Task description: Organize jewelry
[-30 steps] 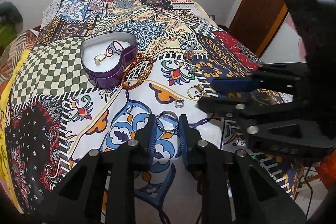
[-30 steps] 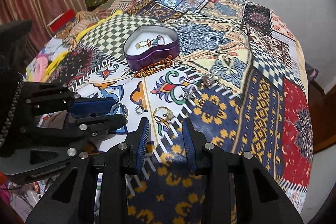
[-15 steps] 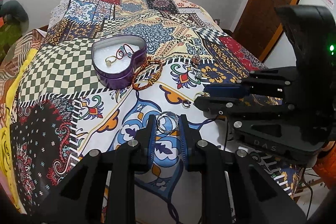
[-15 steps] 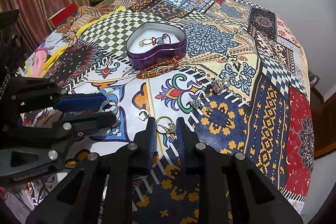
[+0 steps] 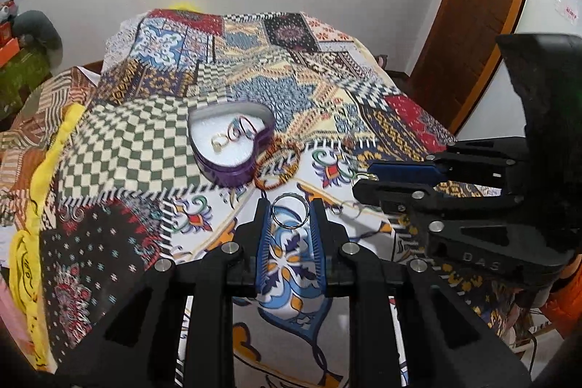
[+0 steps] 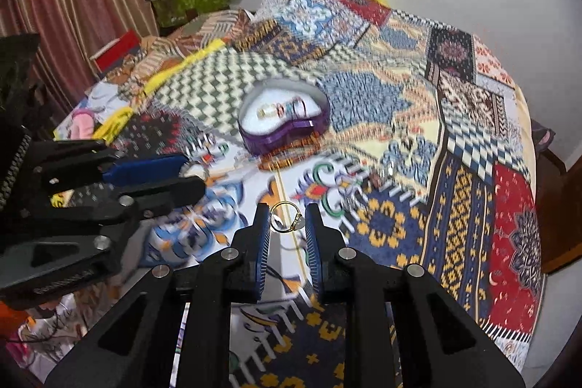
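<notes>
Both claws hold a ring above the patchwork bedspread (image 5: 120, 148)

The left claw (image 5: 290, 215) is clamped on a silver band ring (image 5: 290, 211), pinched between its two blue pads, and the right claw (image 6: 287, 219) grips a thin gold ring (image 6: 286, 217) with a pale stone at its tips. Farther back on the bed sits the purple heart-shaped tin (image 5: 232, 166), white inside, with a gold ring and a red-and-blue piece lying in it. An orange beaded bracelet (image 5: 276, 168) lies on the cloth touching the tin's near side. In the left view the right claw shows side-on just to the right of the left one
</notes>
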The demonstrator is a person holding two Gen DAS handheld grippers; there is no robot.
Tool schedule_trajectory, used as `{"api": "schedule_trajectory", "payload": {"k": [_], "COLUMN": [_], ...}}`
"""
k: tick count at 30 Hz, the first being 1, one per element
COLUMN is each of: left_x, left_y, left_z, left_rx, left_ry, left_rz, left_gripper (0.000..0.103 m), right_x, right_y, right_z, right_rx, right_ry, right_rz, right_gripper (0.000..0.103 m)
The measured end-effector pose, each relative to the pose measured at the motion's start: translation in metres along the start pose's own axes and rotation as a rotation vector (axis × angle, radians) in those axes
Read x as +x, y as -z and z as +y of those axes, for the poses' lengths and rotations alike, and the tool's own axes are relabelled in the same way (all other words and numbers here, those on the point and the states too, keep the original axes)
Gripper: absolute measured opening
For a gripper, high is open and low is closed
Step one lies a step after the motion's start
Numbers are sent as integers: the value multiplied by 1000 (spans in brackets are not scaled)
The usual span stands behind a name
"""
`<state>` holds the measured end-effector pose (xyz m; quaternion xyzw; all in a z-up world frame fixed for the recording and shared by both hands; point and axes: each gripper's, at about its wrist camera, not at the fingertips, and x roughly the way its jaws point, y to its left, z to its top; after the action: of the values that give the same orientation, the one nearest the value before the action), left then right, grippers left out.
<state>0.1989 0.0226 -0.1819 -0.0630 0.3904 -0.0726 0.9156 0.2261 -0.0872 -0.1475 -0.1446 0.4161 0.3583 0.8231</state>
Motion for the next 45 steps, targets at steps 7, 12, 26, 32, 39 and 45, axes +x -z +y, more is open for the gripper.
{"api": "schedule_trajectory", "payload": {"k": [7, 12, 26, 32, 39, 45], "left_x": [-6, -7, 14, 36, 65, 87], "left_y": [-17, -29, -53, -58, -63, -67], "left_z": [11, 19, 49, 60, 68, 73], "left_rx": [-4, -9, -21, -14, 0, 9], "left_ry": [-19, -30, -60, -67, -59, -55], "left_rz": [-41, -66, -85, -57, -13, 26], "left_gripper": [20, 20, 20, 20, 20, 20], "right_x": [-15, -15, 15, 37, 59, 79], "right_y": [-25, -39, -65, -73, -83, -93], "right_z": [10, 13, 2, -10, -20, -26], "right_rx": [-6, -13, -1, 21, 40, 58], "right_ry": [-8, -5, -24, -31, -70, -109], "right_rz": [-89, -123, -130, -95, -40, 19], "right_gripper": [17, 17, 18, 18, 18, 18]}}
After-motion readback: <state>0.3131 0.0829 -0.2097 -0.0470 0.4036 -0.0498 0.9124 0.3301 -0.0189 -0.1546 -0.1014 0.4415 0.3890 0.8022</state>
